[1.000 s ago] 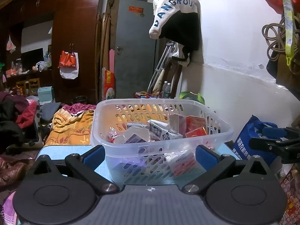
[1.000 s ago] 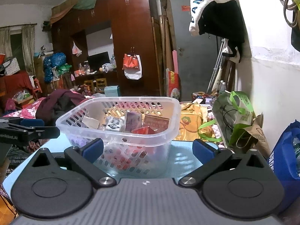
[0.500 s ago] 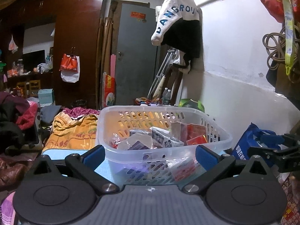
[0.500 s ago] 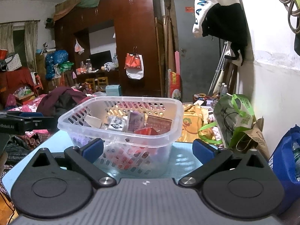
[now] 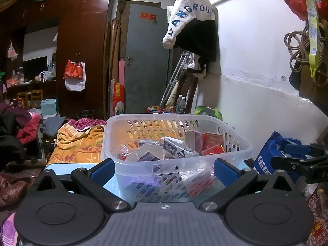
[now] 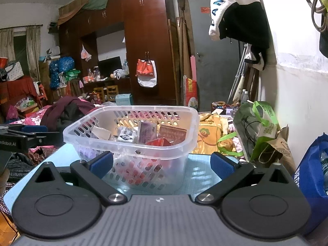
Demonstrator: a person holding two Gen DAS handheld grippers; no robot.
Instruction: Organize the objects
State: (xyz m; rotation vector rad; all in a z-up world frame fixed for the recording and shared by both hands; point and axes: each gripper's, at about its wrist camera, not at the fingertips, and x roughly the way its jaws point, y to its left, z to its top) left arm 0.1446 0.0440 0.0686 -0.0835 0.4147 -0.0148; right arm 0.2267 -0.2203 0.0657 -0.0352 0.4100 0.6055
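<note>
A clear plastic basket stands on a light blue table. It holds several small boxes and packets, red boxes among them. My left gripper is open and empty, level with the basket's near wall. In the right wrist view the same basket sits ahead and left, with a red box inside. My right gripper is open and empty, just in front of the basket. The right gripper shows in the left wrist view at the far right, and the left gripper shows in the right wrist view at the far left.
A blue bag stands right of the table by the white wall. A green bag and a paper bag sit beyond the table's right edge. Orange bedding and piled clothes lie behind.
Both grippers have risen and tilted slightly, so the basket sits lower in each view. Both stay open and empty. The basket has not moved.
</note>
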